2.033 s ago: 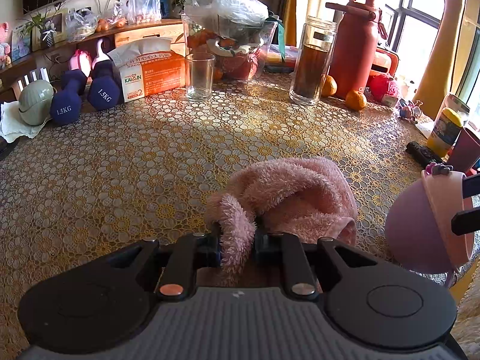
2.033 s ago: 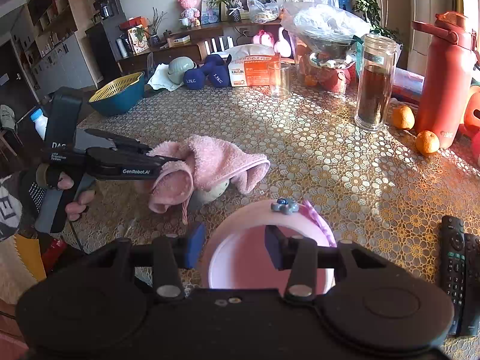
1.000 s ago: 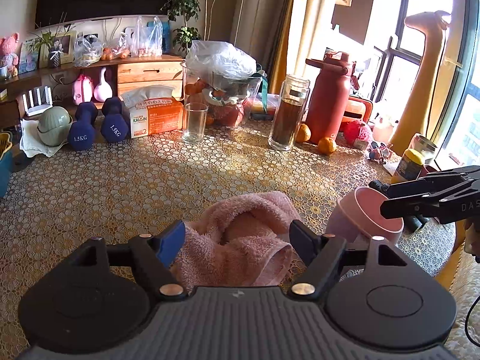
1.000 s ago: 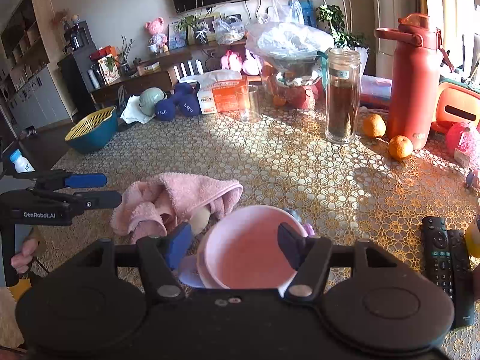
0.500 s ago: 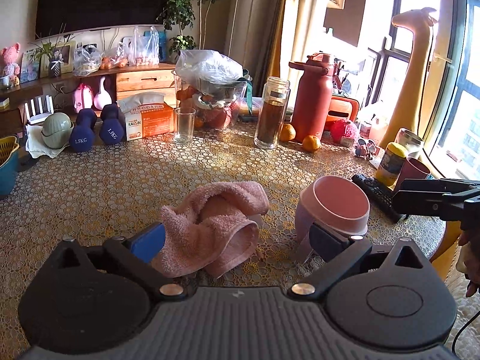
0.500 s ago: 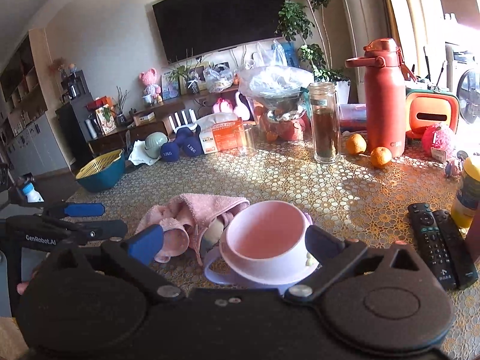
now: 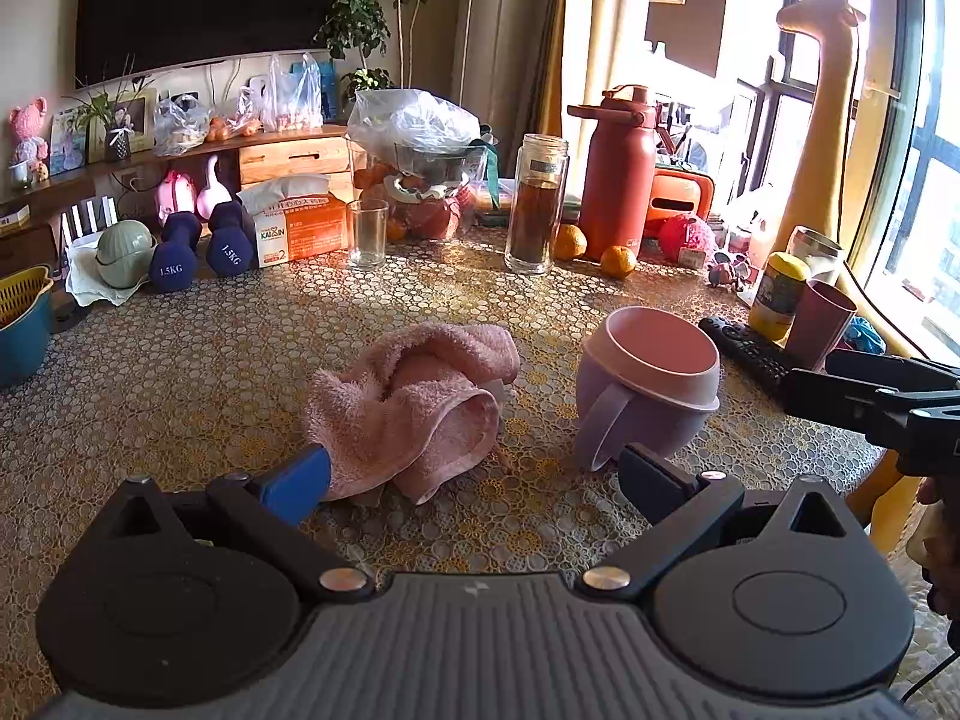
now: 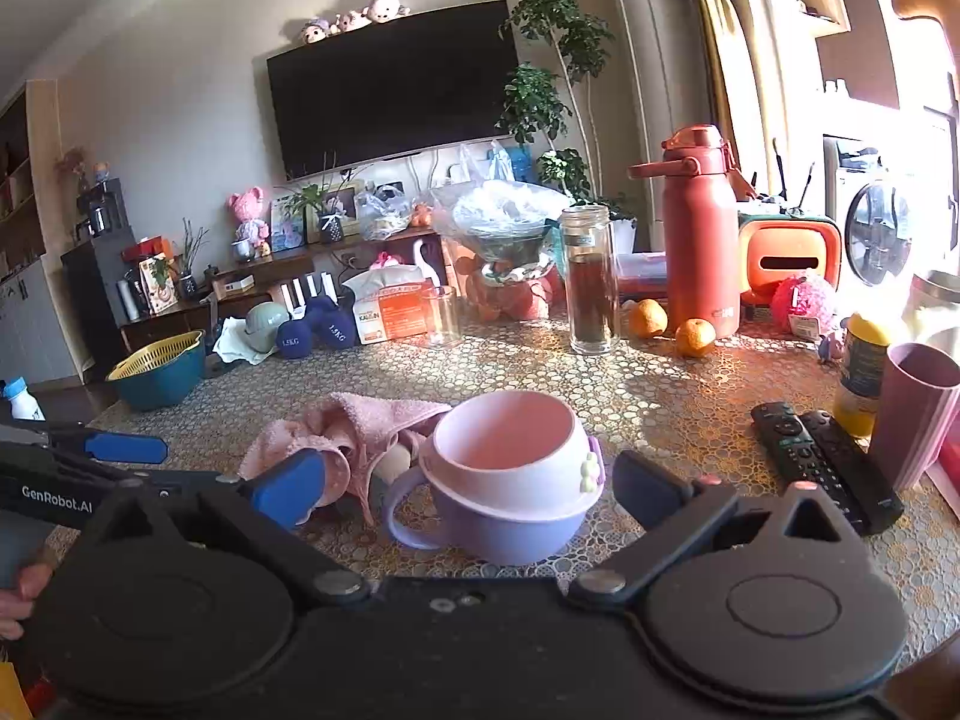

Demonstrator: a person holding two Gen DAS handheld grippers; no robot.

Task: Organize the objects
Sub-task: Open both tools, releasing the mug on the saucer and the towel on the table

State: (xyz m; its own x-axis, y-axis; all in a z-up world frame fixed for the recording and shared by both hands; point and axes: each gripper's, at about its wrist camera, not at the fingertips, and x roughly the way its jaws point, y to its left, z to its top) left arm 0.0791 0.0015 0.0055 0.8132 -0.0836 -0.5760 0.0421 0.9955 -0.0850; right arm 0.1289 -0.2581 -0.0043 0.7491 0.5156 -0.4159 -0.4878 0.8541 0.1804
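Note:
A crumpled pink towel (image 7: 420,396) lies on the patterned table (image 7: 180,360), also in the right wrist view (image 8: 360,420). A purple cup with a pink inner bowl (image 7: 651,384) stands upright to its right, also in the right wrist view (image 8: 504,480). My left gripper (image 7: 474,480) is open and empty, held back near the table's front edge. My right gripper (image 8: 468,486) is open and empty, just in front of the cup without touching it. It shows at the right edge of the left wrist view (image 7: 870,396).
Two remotes (image 8: 822,456), a mauve tumbler (image 8: 918,414) and a yellow bottle (image 8: 861,372) stand at the right. At the back are a red flask (image 8: 699,234), a glass jar (image 8: 591,282), oranges (image 8: 693,336), a glass (image 7: 367,234), a tissue box (image 7: 300,228), dumbbells (image 7: 198,246) and a blue basket (image 8: 159,369).
My left gripper let go of the towel, opened and drew back. My right gripper opened wide and backed away from the cup, which now stands on the table.

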